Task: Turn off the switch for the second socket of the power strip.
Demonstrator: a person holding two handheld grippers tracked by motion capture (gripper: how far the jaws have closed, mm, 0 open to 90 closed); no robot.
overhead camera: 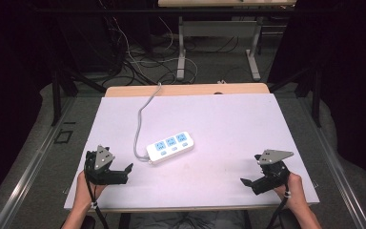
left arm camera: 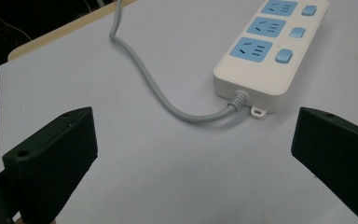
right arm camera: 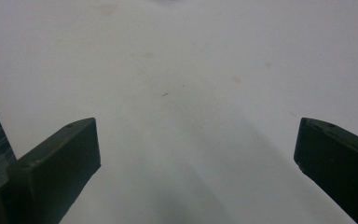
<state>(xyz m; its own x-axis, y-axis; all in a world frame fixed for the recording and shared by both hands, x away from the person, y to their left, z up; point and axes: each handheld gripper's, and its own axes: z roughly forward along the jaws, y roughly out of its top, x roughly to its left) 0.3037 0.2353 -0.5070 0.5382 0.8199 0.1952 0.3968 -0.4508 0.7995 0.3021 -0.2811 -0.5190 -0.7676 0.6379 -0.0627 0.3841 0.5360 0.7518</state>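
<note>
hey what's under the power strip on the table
The power strip lies flat on a white sheet that covers most of the table. Its grey cord trails off the far edge. Whatever sits beneath the strip's own body is hidden.

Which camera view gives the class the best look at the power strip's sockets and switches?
The left gripper view: the power strip lies close ahead, its three blue sockets and three switches distinct. The high view shows the whole strip and its cable, but small. The right gripper view looks at the white table surface.

High view looks down on the white table [overhead camera: 228, 119]; gripper views skim it closely, left sharing the power strip [left arm camera: 270, 51].
</note>
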